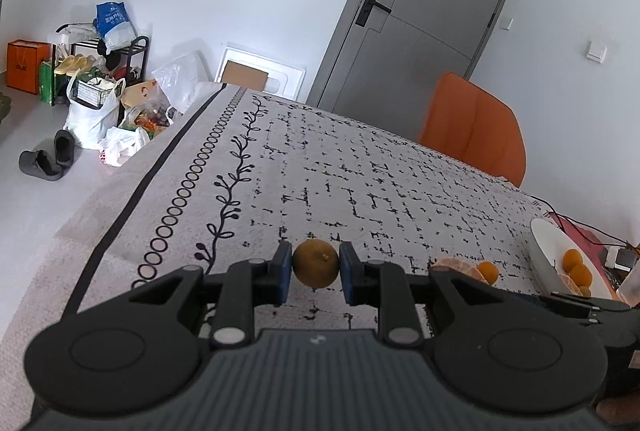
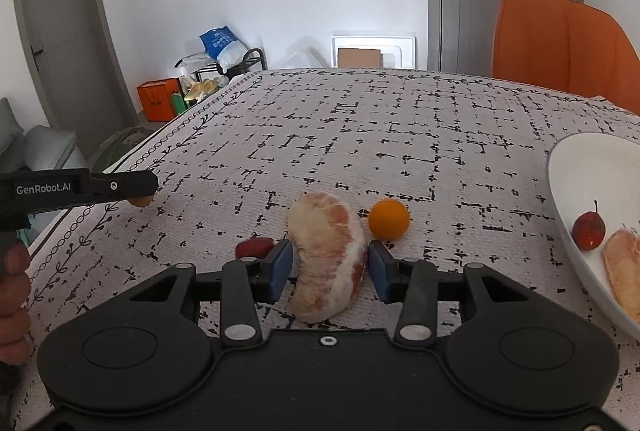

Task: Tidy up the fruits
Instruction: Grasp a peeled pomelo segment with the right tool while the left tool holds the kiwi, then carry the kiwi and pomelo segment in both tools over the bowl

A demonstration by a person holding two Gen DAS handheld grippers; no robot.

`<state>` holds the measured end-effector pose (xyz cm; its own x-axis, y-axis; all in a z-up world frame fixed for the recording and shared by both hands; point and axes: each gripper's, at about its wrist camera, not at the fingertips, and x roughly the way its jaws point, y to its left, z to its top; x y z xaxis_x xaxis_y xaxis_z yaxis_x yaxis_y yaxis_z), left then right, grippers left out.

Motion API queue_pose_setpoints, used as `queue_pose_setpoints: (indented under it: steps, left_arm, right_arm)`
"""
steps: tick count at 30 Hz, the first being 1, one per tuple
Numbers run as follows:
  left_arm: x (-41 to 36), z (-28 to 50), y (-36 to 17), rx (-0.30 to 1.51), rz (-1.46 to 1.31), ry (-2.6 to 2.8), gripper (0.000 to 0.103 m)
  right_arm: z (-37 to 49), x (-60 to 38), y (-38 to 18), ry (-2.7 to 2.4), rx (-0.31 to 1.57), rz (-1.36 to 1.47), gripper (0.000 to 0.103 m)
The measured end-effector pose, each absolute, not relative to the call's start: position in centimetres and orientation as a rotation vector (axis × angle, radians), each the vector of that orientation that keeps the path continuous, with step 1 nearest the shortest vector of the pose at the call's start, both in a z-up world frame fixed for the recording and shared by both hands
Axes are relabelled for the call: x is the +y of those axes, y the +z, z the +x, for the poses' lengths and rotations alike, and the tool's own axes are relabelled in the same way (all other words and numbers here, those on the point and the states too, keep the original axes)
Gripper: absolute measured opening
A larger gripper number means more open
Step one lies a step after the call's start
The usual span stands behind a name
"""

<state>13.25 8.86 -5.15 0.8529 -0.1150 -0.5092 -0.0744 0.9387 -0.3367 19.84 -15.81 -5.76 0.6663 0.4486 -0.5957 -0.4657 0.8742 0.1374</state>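
Two loose fruits beside held pomelo wedge [image 2: 328,255]: kumquat [image 2: 389,219], red berry [image 2: 254,248].

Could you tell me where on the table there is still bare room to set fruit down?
Free: the tablecloth beyond the small orange, towards the orange chair, and the vine-border side. Crowded: around the pomelo segment, the red fruit and the white bowl.
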Motion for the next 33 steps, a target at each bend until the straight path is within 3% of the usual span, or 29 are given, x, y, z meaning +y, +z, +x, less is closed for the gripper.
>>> queue_pose_setpoints:
  steps: [7,33]
  left_arm:
    - [8.6,12.8,-4.9,0.549,-0.351,-0.029,0.024]
    - [1.4,13.5,-2.2,0.530,-0.238,-0.134,0.024]
  right_arm:
    - [19.8,-15.6,-5.7,0.508,0.652,-0.050,0.035]
    - [17.9,-23.9,-3.1,0.434,0.541,0.111,0.035]
